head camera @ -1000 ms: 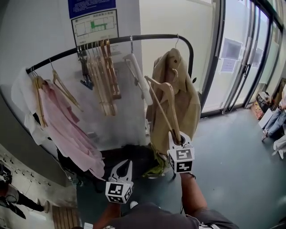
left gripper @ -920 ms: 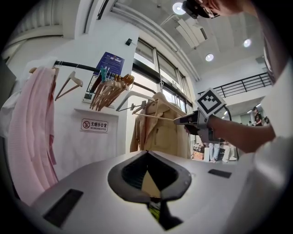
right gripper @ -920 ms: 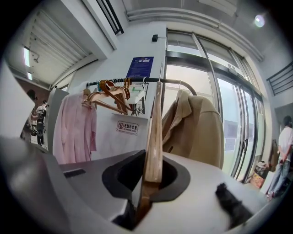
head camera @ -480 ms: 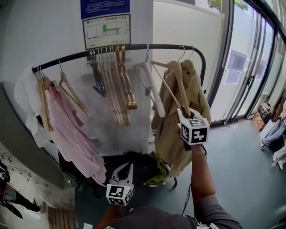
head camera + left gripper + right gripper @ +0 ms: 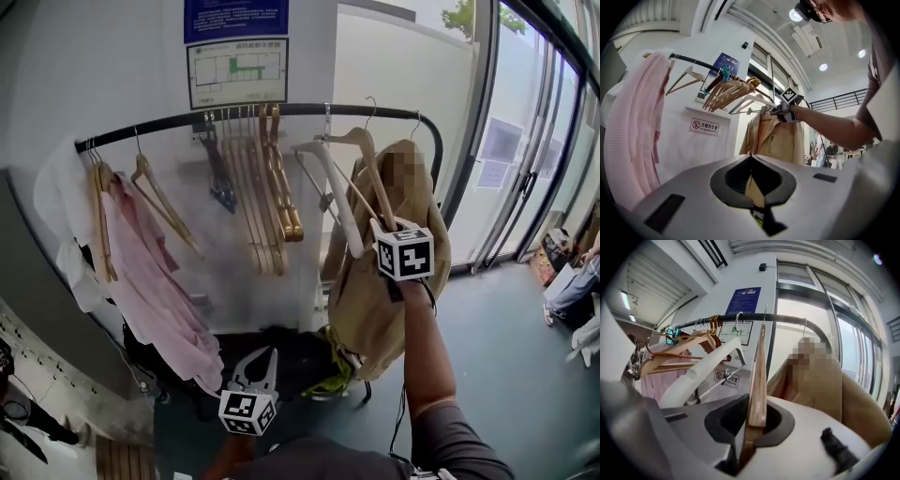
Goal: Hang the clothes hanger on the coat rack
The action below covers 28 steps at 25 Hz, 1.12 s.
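Raised since the earlier frame, our right tongs [image 5: 382, 225] clench the wooden hanger [image 5: 364, 159], its hook [image 5: 372, 101] near the rail [image 5: 187, 119], left tongs [image 5: 267, 356] shut and empty below, and we risk snagging the neighbouring white hanger [image 5: 335, 192] or missing the rail.

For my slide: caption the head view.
Right gripper holds a wooden hanger up by the rack rail; left gripper sits low.

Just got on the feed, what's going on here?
A person is hanging a wooden clothes hanger. The right gripper has its jaws clamped on one arm of it and holds it up at the black metal coat-rack rail, between a white plastic hanger and a tan coat. Whether its hook is over the rail yet I cannot tell. The left gripper hangs low, jaws shut and empty.
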Tool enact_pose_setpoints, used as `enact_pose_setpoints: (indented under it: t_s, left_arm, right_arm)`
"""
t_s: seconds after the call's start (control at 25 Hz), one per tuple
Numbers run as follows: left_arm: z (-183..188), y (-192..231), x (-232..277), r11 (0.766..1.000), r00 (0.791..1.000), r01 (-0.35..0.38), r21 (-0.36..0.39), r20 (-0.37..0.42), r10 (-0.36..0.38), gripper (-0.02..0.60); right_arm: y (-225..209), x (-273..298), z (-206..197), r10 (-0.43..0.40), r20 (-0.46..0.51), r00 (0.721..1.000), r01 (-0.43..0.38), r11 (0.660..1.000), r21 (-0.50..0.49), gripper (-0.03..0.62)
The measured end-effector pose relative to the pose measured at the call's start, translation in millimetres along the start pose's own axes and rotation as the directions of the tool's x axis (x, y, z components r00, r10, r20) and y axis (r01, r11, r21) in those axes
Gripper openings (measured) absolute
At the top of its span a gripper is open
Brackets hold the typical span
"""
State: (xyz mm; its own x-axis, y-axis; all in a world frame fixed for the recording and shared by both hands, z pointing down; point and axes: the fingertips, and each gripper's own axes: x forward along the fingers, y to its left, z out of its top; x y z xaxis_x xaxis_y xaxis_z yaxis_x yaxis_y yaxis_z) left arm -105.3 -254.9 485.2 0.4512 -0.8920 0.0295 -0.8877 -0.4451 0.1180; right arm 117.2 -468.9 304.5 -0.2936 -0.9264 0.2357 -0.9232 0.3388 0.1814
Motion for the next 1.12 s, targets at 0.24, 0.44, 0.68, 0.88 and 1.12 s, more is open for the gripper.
enact_pose_setpoints:
  t_s: [0.24,0.44,0.68,0.88,1.12]
  left_arm:
    - [-0.9,2.2,-4.3,1.000,1.000,0.002,0.004,-0.002,-0.002,0.009]
    - [0.0,4.3,-4.9,1.000,1.000,-0.003,0.005,0.005,0.003,0.009]
    - [-3.0,6.1,-6.2,1.000,1.000,0.006,-0.008,-0.008,-0.006,0.009]
    - [-10.2,-1.8,-8.9,1.000,0.999,0.018,0.004,-0.038,-0.018,0.009]
    - [-9.5,-22.2,2.2,0.997,0.996,0.080,0.019,-0.046,-0.079,0.009]
  right_arm:
    - [8.9,9.2,-12.5,0.017,-0.046,0.999,-0.017,1.000,0.007,0.043]
    - [12.8,11.8,-12.2,0.022,-0.037,0.999,-0.022,1.000,0.005,0.043]
    - [15.6,7.4,-7.5,-0.008,0.029,1.000,0.009,1.000,-0.020,0.044]
    - [16.7,-11.3,-12.2,-0.089,0.188,0.978,0.083,0.996,0.040,0.183]
    - [25.2,-41.9,-51.3,-0.125,0.230,0.965,0.101,0.988,0.115,0.195]
